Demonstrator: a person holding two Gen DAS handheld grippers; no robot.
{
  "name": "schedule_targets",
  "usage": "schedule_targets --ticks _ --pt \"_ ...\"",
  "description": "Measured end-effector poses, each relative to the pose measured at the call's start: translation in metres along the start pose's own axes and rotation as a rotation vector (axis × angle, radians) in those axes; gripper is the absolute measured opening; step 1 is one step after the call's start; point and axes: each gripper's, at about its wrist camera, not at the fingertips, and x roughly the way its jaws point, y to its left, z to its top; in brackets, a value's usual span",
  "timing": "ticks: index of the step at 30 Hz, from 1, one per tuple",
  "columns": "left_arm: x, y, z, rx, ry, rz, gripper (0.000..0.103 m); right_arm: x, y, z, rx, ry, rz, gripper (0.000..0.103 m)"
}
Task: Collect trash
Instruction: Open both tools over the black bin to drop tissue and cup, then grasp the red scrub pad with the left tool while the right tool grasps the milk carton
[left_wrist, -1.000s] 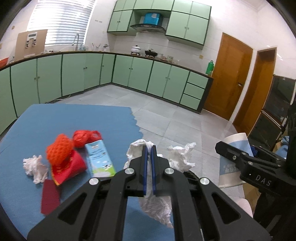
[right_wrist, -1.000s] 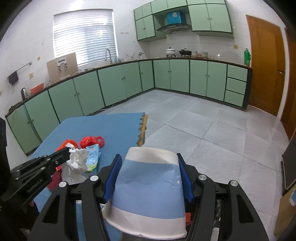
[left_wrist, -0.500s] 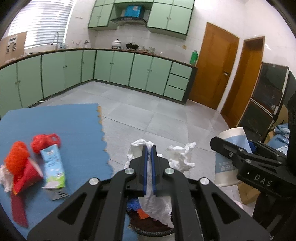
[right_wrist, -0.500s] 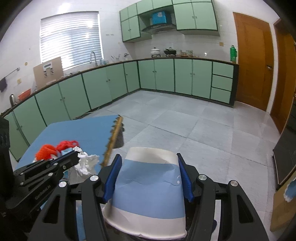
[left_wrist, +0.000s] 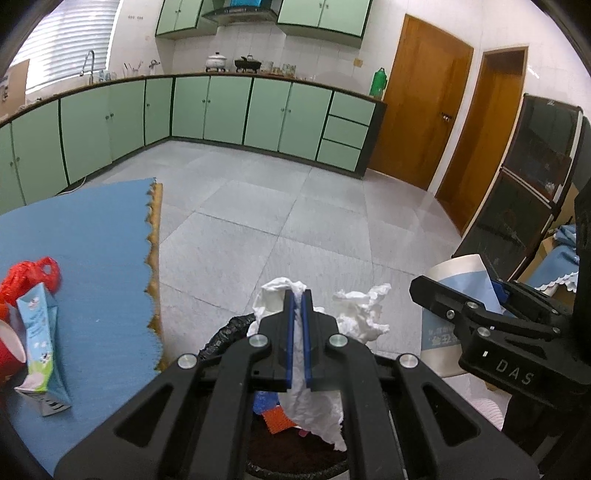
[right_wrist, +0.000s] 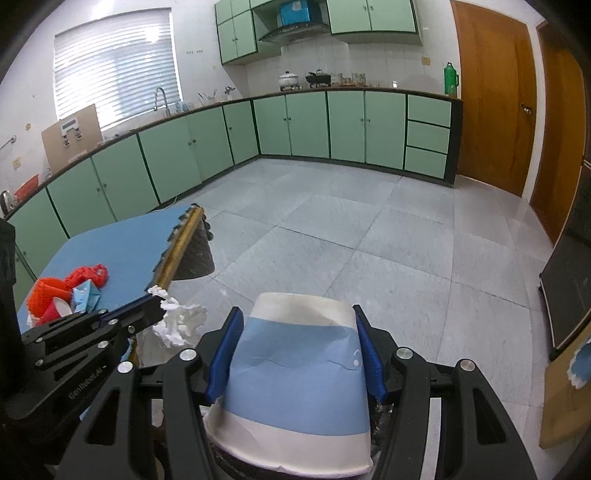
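My left gripper (left_wrist: 297, 295) is shut on a crumpled white tissue (left_wrist: 317, 406) that hangs over a black-lined trash bin (left_wrist: 295, 448) holding blue and orange scraps. My right gripper (right_wrist: 298, 321) is shut on a blue-and-white paper cup (right_wrist: 295, 387), with both blue pads against its sides. The cup (left_wrist: 448, 317) and the right gripper (left_wrist: 491, 332) show at right in the left wrist view. The tissue (right_wrist: 181, 321) and left gripper (right_wrist: 157, 314) show at left in the right wrist view. On the blue table (left_wrist: 92, 258) lie a milk carton (left_wrist: 37, 339), red netting (left_wrist: 33, 275) and a red cup (left_wrist: 9, 349).
The table's jagged right edge (left_wrist: 155, 266) stands next to the bin. Grey tiled floor (right_wrist: 351, 240) stretches to green cabinets (right_wrist: 314, 125) and wooden doors (left_wrist: 417, 114). A dark glass cabinet (left_wrist: 532, 184) stands at right. Orange foam net (right_wrist: 46, 299) lies on the table.
Both grippers moved right and down, off the table toward the bin, each carrying its load. The table trash slid to the left edge of view and the bin's inside came into sight.
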Motion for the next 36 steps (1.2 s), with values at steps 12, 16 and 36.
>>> schedule_targets --ticks 12,16,36 --pt "0.029 0.008 0.002 -0.018 0.054 -0.026 0.038 0.027 -0.011 -0.002 0.008 0.036 -0.024 0.074" --pt "0.021 0.017 0.003 -0.039 0.038 -0.006 0.048 0.022 -0.015 -0.001 0.022 0.014 -0.049 0.09" --pt "-0.1 0.08 -0.001 -0.11 -0.101 0.202 0.081 -0.022 0.059 0.008 0.014 -0.067 0.04 0.097"
